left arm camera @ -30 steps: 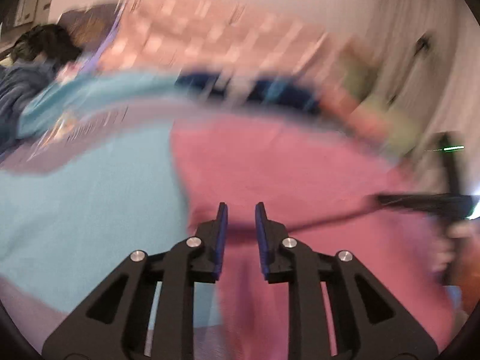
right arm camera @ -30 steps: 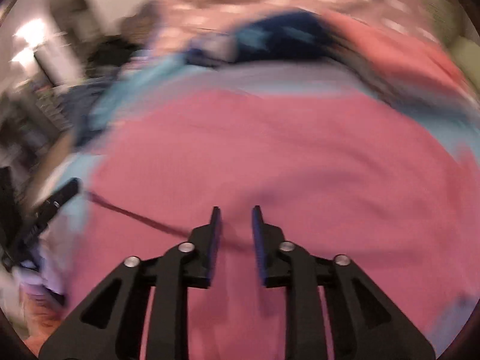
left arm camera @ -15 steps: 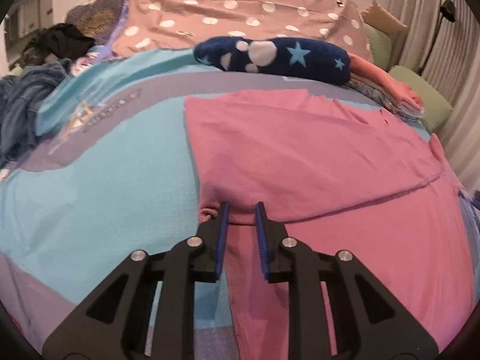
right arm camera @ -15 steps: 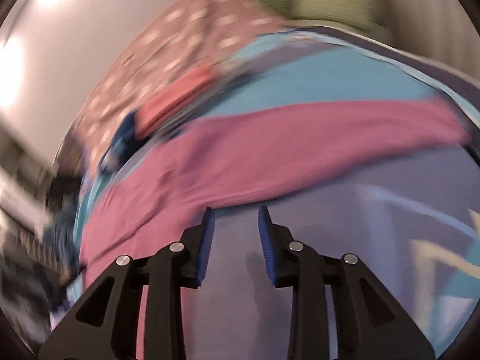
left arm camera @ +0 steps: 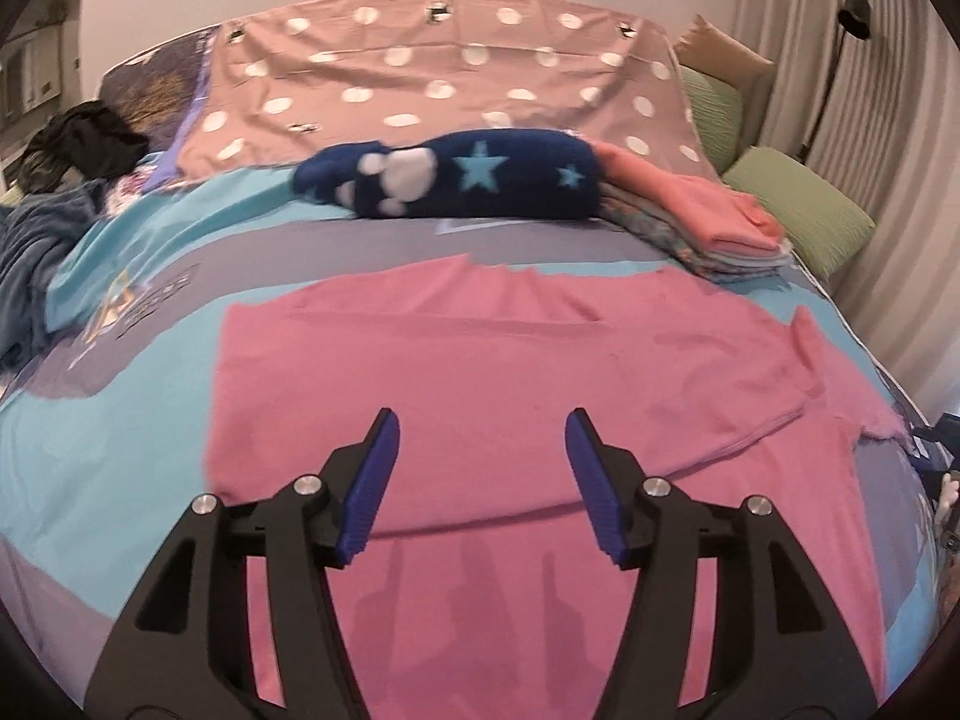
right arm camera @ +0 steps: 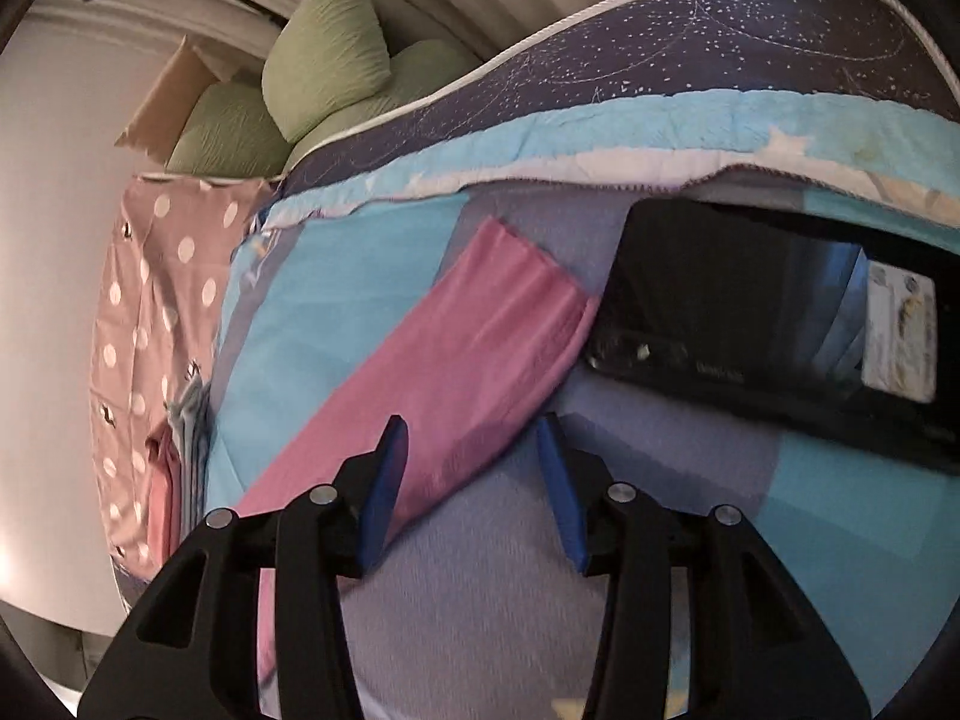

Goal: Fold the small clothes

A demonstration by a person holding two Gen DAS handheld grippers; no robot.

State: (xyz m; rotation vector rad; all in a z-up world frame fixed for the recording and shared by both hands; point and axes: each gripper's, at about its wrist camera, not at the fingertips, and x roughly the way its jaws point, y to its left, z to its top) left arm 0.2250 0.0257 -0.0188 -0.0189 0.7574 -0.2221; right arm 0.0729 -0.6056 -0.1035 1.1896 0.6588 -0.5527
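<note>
Pink garment (left arm camera: 510, 372) lay mid-bed, folded once, as my left gripper (left arm camera: 480, 474) and right gripper (right arm camera: 471, 480) were opening their jaws, empty; next, I judged, regrasp its edge.

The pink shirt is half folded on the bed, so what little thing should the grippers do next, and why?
Probably bring the right gripper down onto the narrow end of the pink shirt and pinch it. Both grippers' jaws are opening with nothing pinched; that end lies flat just ahead of the right one, by a black device. The left gripper hovers over the folded body, which looks flat, so the sticking-out part seems next to fold in.
</note>
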